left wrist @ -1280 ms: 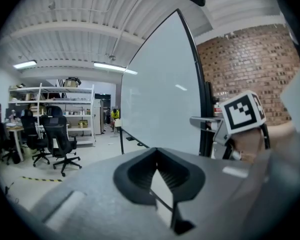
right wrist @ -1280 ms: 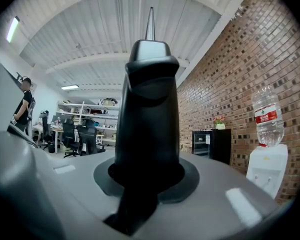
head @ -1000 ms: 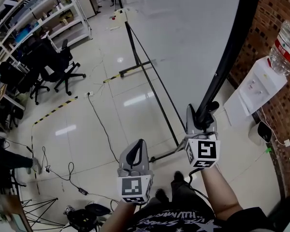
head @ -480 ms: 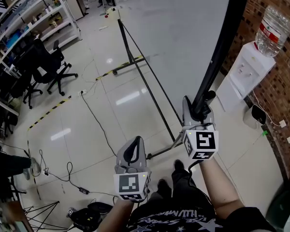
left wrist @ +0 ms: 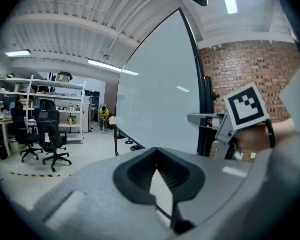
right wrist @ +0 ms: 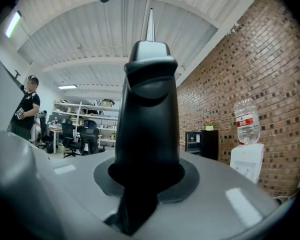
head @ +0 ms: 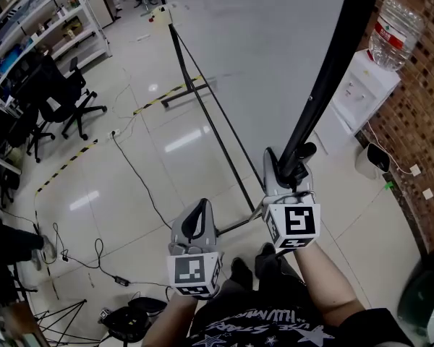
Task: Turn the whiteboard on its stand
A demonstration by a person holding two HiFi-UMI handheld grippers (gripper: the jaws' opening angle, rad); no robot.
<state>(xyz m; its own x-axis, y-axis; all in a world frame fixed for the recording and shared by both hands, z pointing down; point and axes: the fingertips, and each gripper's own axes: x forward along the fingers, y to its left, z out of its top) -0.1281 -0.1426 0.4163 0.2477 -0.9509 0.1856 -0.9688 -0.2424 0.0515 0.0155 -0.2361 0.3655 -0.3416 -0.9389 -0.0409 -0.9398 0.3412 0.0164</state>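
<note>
The big whiteboard (head: 275,49) fills the top middle of the head view, its black frame edge (head: 333,71) slanting down to my right gripper (head: 289,168). That gripper is shut on the frame edge, which rises as a thick black bar (right wrist: 150,109) between the jaws in the right gripper view. The board's black stand (head: 202,114) runs along the floor below it. My left gripper (head: 197,223) hangs lower left, apart from the board, jaws together and holding nothing. In the left gripper view the whiteboard (left wrist: 155,99) stands ahead, with the right gripper (left wrist: 205,119) at its edge.
A water dispenser (head: 354,92) with its bottle (head: 394,24) stands against the brick wall (head: 419,121) at the right. Office chairs (head: 50,100) and shelves (head: 36,27) line the left. A cable (head: 137,179) trails over the glossy floor.
Both grippers have shifted a little left in the head view, the right one still clamped on the frame. The dispenser and the stand's foot now sit further left and higher in the picture.
</note>
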